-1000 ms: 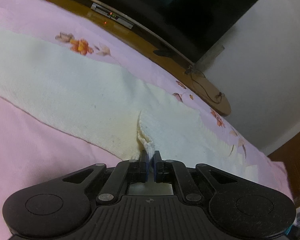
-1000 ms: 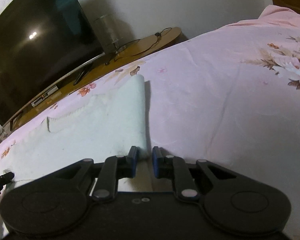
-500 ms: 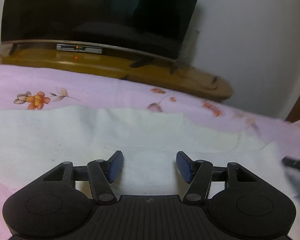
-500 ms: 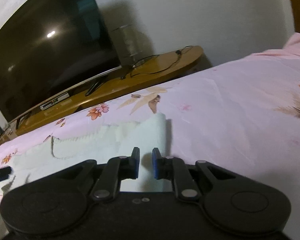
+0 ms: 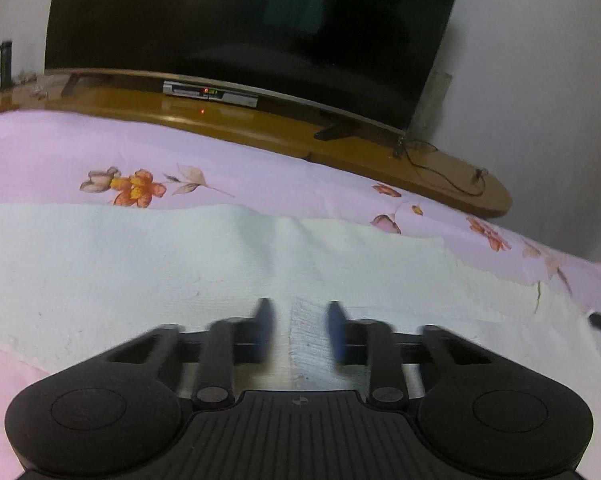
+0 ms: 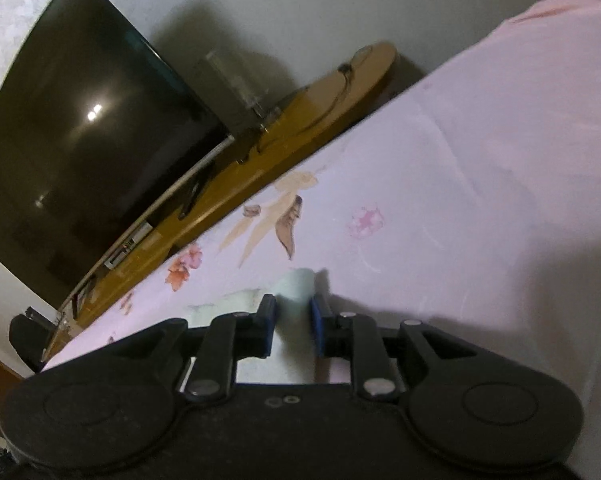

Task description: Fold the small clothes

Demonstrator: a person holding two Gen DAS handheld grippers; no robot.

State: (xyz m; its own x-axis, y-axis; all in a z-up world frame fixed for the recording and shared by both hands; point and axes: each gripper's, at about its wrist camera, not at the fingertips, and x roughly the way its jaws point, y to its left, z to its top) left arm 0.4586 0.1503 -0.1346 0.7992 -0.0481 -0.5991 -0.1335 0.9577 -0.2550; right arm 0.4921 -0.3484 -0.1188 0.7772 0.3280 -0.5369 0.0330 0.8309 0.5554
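My left gripper (image 5: 300, 320) hangs low over the white garment (image 5: 140, 272). The garment lies spread flat on the pink flowered bedsheet (image 5: 40, 152), on the near side of the television (image 5: 240, 20) and running roughly parallel to its screen. My left fingers (image 5: 264, 328) are blurred and have just been closing in, yet they stand apart and grip nothing. A raised, ribbed strip of the garment sits in the gap between them. The fabric seems to come close to the right-hand pad, but I cannot tell whether it touches. An orange flower print (image 5: 136, 188) on the sheet lies just past the garment's far edge, towards the television. Beyond the bed's edge comes the wooden stand (image 5: 260, 124) that carries the screen. A small silver box (image 5: 210, 94) with a red light sits under the screen, and a dark cable (image 5: 440, 176) trails along the end of the stand that runs out past the screen.

My right gripper (image 6: 293, 320) is tilted, so the television (image 6: 80, 120) leans across the upper left of its view. Its fingers (image 6: 268, 328) are closed on a thick pale fold of the garment (image 6: 296, 284), which fills the narrow gap between the blue pads and pokes out a little beyond the tips. From here only that end of the garment shows, on the sheet (image 6: 460, 200) on the near side of the television.
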